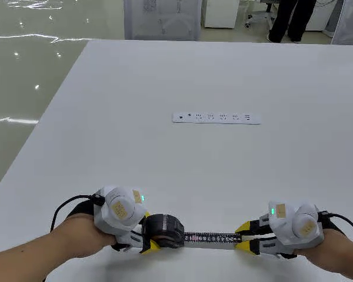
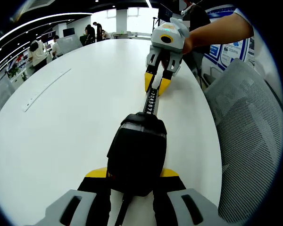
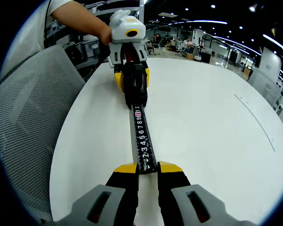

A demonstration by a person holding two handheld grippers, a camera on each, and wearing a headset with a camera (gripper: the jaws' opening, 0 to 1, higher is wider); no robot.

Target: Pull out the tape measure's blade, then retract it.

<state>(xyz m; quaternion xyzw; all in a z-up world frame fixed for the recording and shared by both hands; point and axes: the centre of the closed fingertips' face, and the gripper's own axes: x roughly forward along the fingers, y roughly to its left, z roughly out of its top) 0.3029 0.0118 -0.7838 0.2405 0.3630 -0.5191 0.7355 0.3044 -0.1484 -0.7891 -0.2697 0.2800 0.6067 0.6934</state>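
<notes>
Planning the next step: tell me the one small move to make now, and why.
Probably draw the right tongs a little farther from the case. They pinch the end of the blade, only a short length is out, and the left tongs grip the case, so it looks ready to extend.

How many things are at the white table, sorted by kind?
tape measure: 1
grippers: 2 (left gripper, right gripper)
power strip: 1
total: 4

The tape measure's blade (image 3: 142, 141) shows digits 2 through 9
</notes>
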